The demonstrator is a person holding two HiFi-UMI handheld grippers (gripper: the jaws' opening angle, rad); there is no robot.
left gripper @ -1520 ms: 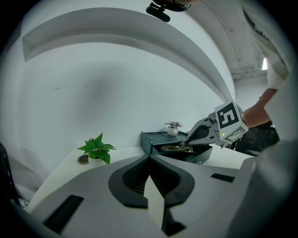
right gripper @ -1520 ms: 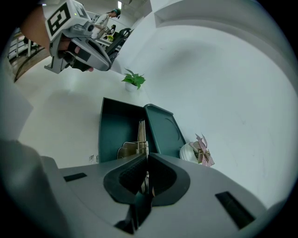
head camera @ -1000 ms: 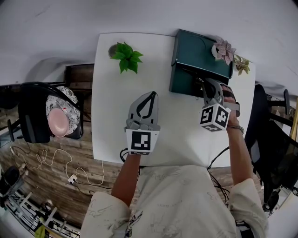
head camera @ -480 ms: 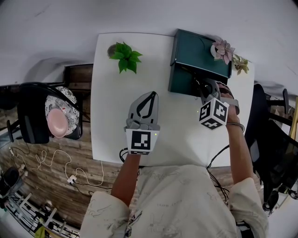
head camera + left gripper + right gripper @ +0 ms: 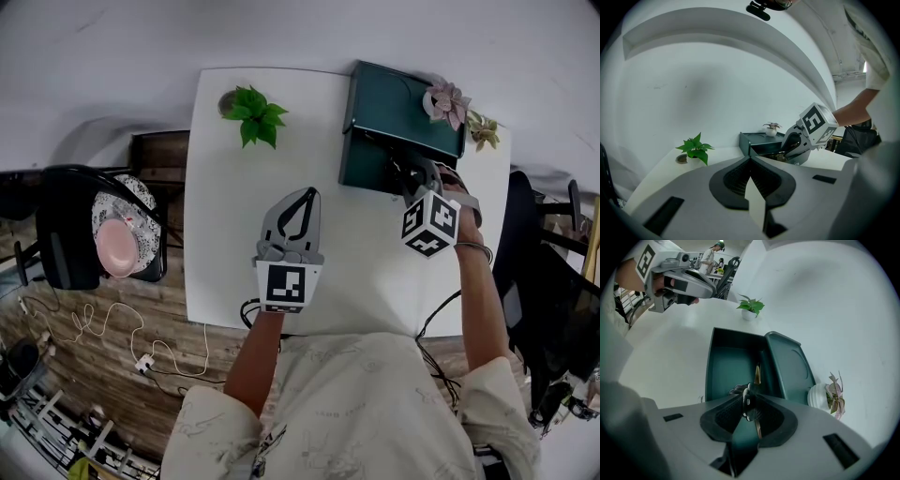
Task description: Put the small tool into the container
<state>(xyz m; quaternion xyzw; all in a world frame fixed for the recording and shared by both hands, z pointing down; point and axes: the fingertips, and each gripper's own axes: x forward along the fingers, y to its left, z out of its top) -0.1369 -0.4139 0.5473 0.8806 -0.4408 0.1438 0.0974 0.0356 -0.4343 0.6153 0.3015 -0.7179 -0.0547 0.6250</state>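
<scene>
Seen from above, the right gripper (image 5: 413, 174) hangs over the open green container (image 5: 401, 105) on the white surface (image 5: 234, 253). In its own view, the left gripper (image 5: 751, 158) has its jaws clenched on nothing. The right gripper view shows jaws that have just been opening, with the small tool (image 5: 748, 401) loose between them above the container; it is probably light, stiff and slick, and best pinched mid-body.

Office setting, indicated by white desk (image 5: 225, 206) under left claw (image 5: 307, 193), black chair (image 5: 61, 234) parked to its left, cables (image 5: 103, 323) strewn on wood floor (image 5: 112, 366).

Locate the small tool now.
In the right gripper view, the small dark metal tool is between the right gripper's jaws, which have just been opening, over the open dark green container.
</scene>
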